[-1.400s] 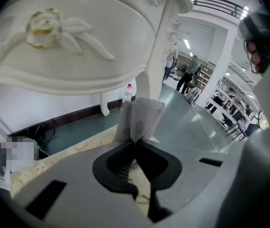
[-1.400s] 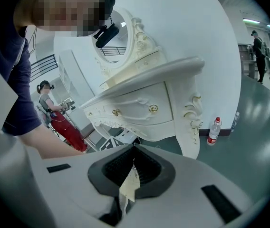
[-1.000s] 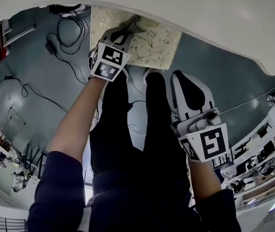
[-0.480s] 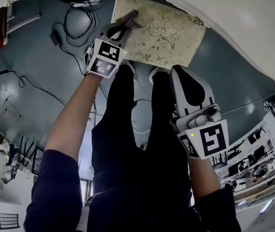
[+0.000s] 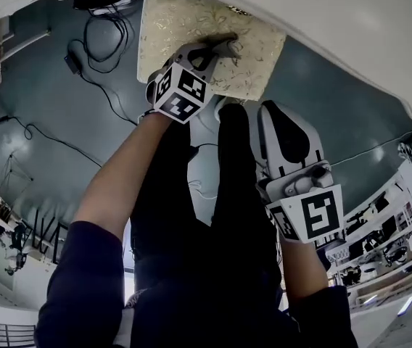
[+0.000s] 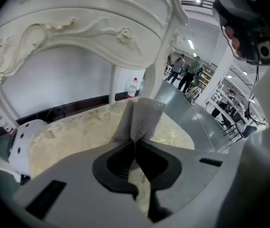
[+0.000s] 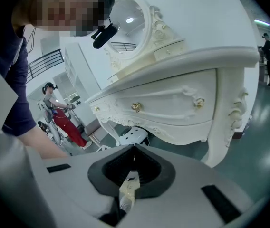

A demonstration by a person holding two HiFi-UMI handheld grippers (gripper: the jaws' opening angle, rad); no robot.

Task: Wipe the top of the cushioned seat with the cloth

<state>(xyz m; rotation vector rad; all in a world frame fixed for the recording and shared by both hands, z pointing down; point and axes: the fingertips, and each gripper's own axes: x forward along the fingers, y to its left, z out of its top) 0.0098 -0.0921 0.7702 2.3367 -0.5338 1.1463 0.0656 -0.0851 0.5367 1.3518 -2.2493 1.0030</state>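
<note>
Since the earlier frame the left gripper (image 5: 219, 48) has slid from the cushioned seat's (image 5: 184, 17) left edge toward its middle, jaws clamped on the grey cloth (image 6: 142, 118). The right gripper (image 5: 273, 118) hangs closed and empty, apart from the seat.

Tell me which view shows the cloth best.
Left gripper view: the grey cloth stands pinched in the left gripper's shut jaws, over the cushioned seat. Head view shows only a grey scrap of it at that gripper's tip, on the seat. Right gripper view misses it, facing a white dressing table.
</note>
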